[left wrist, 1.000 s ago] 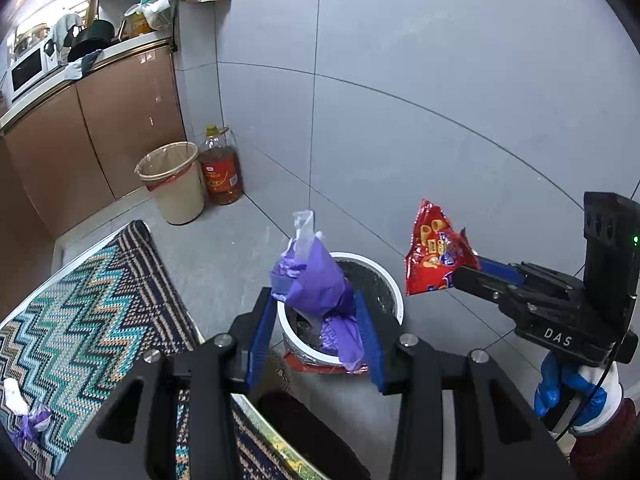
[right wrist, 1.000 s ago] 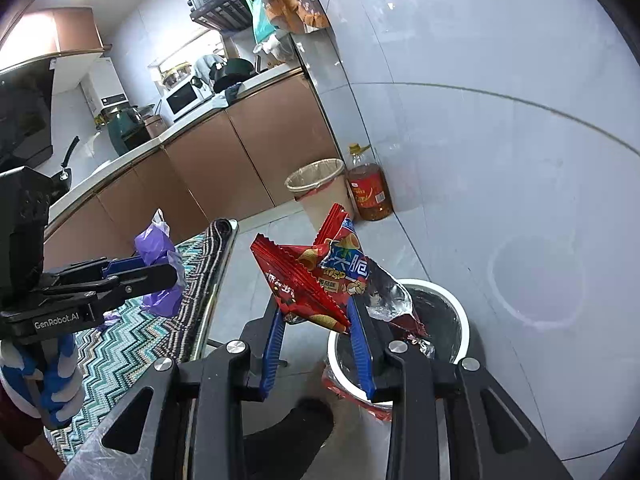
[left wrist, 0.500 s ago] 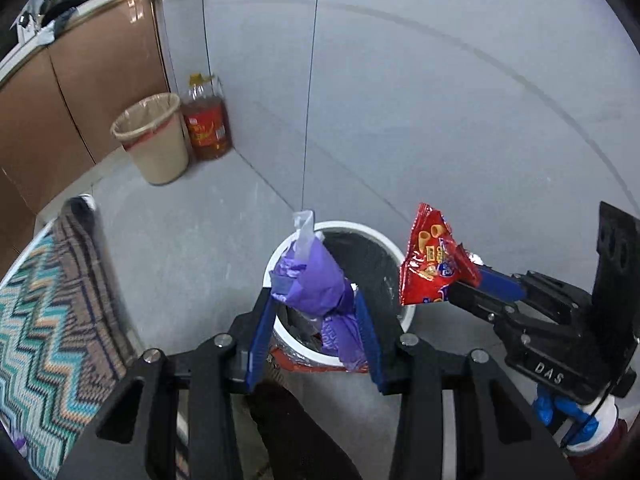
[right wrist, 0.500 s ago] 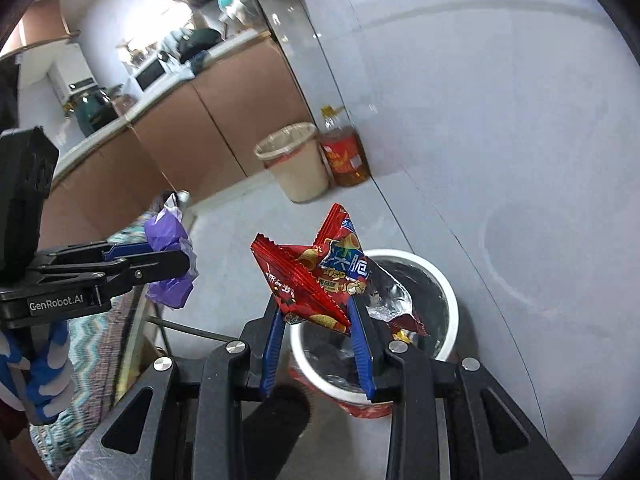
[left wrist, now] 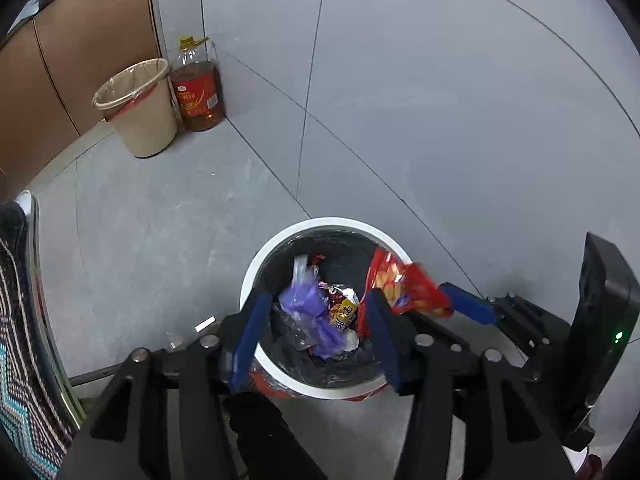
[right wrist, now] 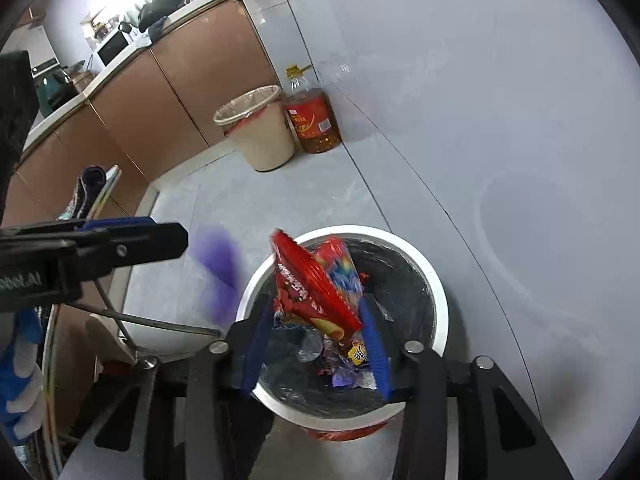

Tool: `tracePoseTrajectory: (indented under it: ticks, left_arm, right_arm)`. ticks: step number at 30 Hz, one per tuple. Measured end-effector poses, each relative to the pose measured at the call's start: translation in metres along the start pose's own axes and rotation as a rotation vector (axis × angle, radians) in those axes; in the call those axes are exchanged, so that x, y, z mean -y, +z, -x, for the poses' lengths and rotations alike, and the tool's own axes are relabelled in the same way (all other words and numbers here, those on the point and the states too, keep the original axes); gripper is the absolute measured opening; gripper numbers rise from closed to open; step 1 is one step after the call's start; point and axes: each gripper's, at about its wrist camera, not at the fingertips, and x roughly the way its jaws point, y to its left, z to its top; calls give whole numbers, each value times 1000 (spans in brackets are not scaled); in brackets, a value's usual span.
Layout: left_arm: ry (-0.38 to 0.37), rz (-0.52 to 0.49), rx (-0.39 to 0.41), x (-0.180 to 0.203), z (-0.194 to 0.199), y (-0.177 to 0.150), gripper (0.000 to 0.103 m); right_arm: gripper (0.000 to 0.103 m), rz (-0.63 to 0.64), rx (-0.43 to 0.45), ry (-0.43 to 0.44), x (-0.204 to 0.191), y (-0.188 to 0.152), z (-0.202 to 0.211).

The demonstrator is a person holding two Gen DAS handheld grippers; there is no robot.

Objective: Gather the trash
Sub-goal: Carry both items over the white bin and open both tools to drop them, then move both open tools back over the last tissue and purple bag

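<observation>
Where floor meets wall stand bucket [left wrist: 138, 110], bottle [left wrist: 197, 90].

A white-rimmed trash bin [left wrist: 256, 264] with a black liner holds a purple plastic bag [left wrist: 308, 308] and a red snack packet [left wrist: 408, 288] printed with yellow-orange pieces. The left gripper [left wrist: 316, 336] and right gripper [right wrist: 316, 344] are black with blue finger pads. Behind stand a beige waste basket [left wrist: 140, 120] with a red-edged clear liner and an amber oil bottle [left wrist: 198, 88] with a red label and yellow cap. Floor and wall tiles are pale grey, cabinets brown; a rug [left wrist: 20, 320] shows teal, black and white zigzags
</observation>
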Motion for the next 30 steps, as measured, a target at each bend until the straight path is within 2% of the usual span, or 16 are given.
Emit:
tracePoseTrajectory:
  ticks: [2,7,15,22,24,30]
  left_arm:
    - [-6,0,6,-4,0,3,55]
    - [-16,6,44,-3,20,-3,55]
    - [6,3,241,-6,100,-32,55]
    - [37,-14,333,-12,175,-57,55]
    - [43,-14,372,-17,200,-69,55]
    - [67,16,482,-41,277,-109,56]
  right_arm:
    - [49,0,0,-17,1,-2,3]
    - [49,-1,2,-37,3,-6,16]
    - [49,10,66,-22,-12,-8,62]
    - [50,51,181,9,-49,-14,135]
    - [57,59,212,17,-60,-17,153]
    - [70,118,324,11,-102,-26,213]
